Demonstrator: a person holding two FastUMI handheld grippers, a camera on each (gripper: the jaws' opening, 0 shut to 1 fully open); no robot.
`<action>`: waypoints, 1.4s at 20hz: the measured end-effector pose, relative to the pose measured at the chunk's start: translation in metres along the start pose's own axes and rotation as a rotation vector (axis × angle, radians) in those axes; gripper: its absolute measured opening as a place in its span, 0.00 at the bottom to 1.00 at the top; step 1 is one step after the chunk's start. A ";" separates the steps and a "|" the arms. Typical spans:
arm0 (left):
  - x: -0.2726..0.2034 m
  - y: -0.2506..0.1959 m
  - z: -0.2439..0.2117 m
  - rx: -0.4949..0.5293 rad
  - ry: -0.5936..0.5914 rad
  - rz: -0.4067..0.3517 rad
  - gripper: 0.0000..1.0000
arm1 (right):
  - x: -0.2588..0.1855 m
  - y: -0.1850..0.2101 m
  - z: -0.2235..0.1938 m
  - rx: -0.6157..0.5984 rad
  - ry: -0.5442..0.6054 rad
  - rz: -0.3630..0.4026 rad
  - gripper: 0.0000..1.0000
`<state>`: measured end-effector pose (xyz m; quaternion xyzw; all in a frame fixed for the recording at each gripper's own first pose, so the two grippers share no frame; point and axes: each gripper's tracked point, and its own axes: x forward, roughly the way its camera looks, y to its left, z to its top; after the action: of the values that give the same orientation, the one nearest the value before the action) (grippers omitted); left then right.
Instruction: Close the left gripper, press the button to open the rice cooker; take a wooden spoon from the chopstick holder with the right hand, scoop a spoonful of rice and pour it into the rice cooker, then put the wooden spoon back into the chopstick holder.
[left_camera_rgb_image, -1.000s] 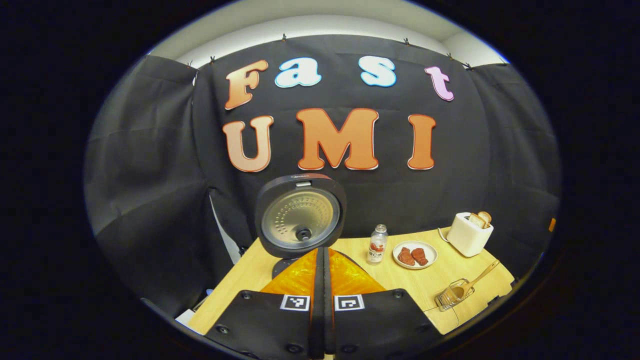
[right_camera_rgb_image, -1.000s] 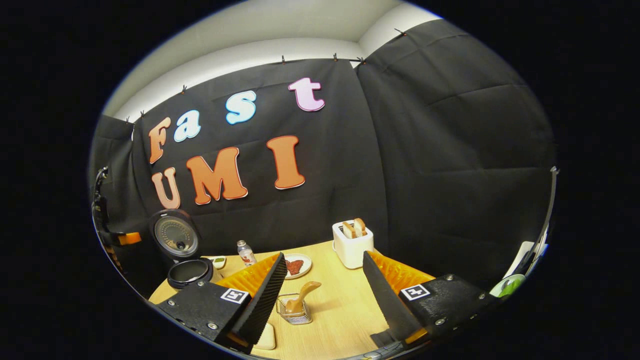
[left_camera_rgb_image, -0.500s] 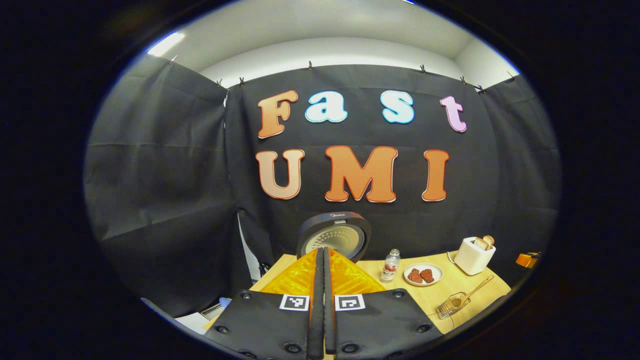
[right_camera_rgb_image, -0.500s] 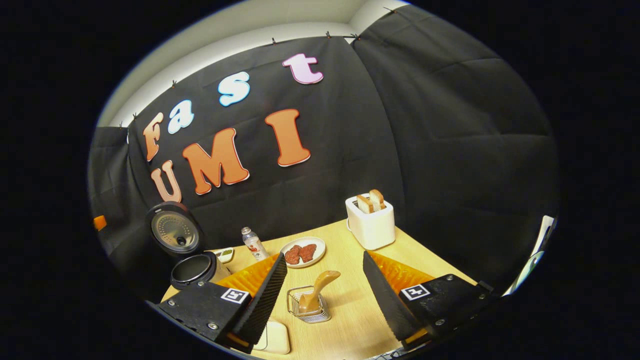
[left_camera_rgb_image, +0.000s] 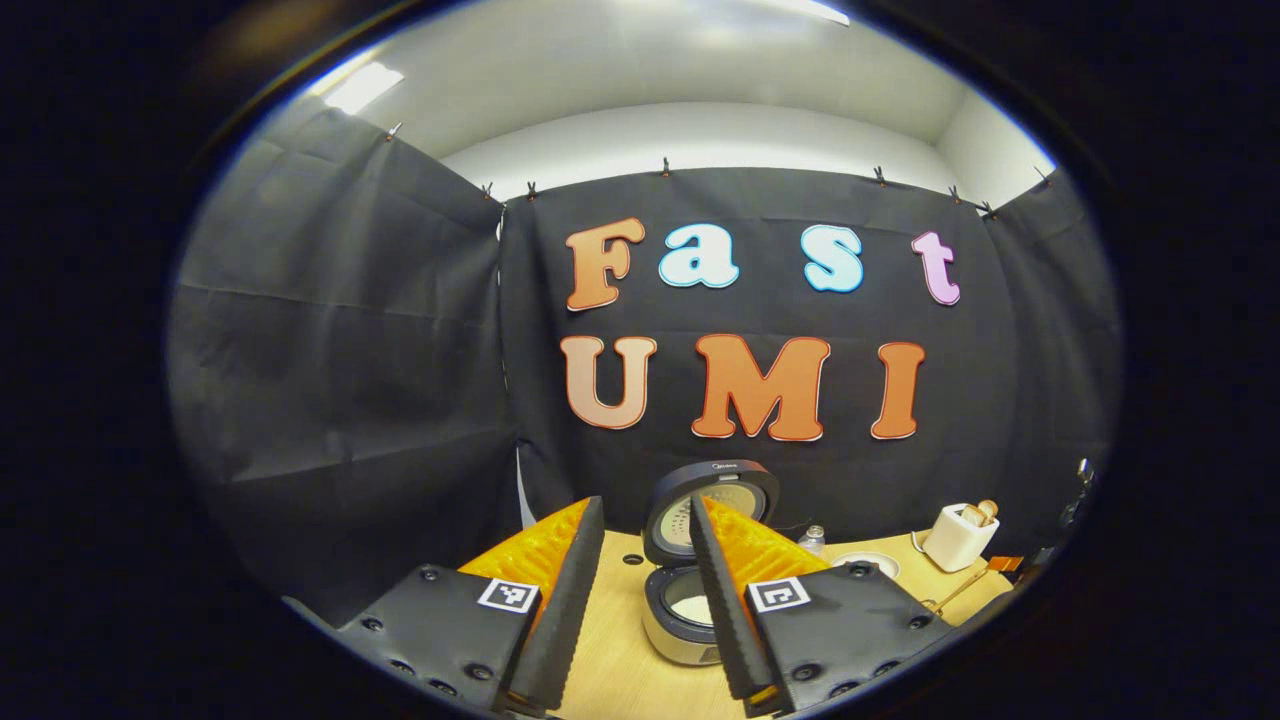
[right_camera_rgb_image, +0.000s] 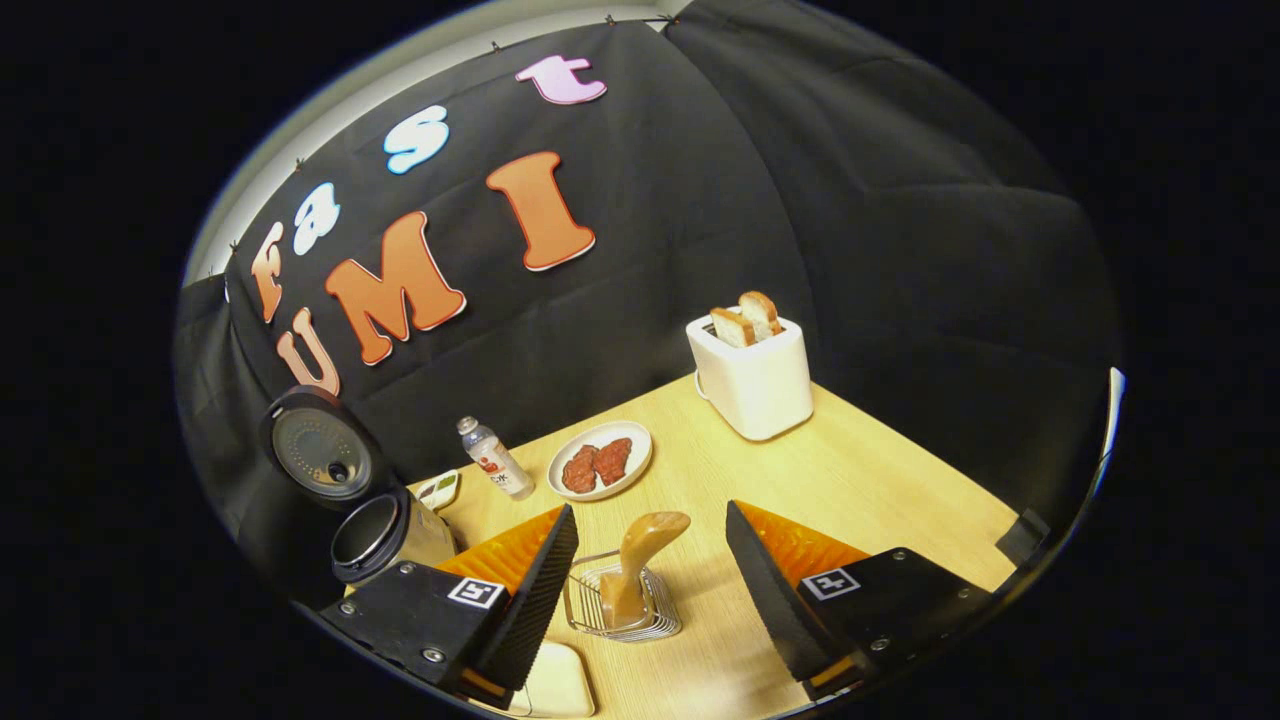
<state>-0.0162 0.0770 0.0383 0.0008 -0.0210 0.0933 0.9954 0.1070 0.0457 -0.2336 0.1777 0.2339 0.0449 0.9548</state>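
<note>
The rice cooker (left_camera_rgb_image: 690, 620) stands with its lid (left_camera_rgb_image: 735, 490) raised, and its inner pot shows just beyond my left gripper (left_camera_rgb_image: 645, 502), which is open with nothing between its fingers. In the right gripper view the cooker (right_camera_rgb_image: 385, 530) sits at the far left. A wooden spoon (right_camera_rgb_image: 640, 555) stands in the wire chopstick holder (right_camera_rgb_image: 620, 612) on the table. My right gripper (right_camera_rgb_image: 650, 508) is open, and the spoon and holder lie between its fingers without touching them.
On the wooden table (right_camera_rgb_image: 860, 470) are a white toaster (right_camera_rgb_image: 755, 375) holding bread, a plate (right_camera_rgb_image: 600, 470) of red pieces, a small bottle (right_camera_rgb_image: 495, 470) and a little dish (right_camera_rgb_image: 440, 490). A pale flat object (right_camera_rgb_image: 555, 685) lies by the front edge.
My left gripper has opened and drawn back from the cooker, whose pot now shows. My right gripper has come closer to the holder, so the spoon looks larger between its fingers.
</note>
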 end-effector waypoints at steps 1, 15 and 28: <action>0.000 0.005 0.001 -0.004 -0.003 0.010 0.58 | 0.007 0.001 -0.004 0.019 0.019 0.004 0.92; 0.014 0.034 -0.019 0.082 0.038 0.142 0.97 | 0.034 0.025 -0.032 0.222 0.140 0.094 0.23; 0.023 0.034 -0.021 0.033 0.027 0.015 0.98 | -0.034 0.085 0.029 0.037 -0.048 0.110 0.14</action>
<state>0.0011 0.1148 0.0186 0.0158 -0.0061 0.1010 0.9947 0.0899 0.1099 -0.1645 0.2090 0.2017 0.0889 0.9527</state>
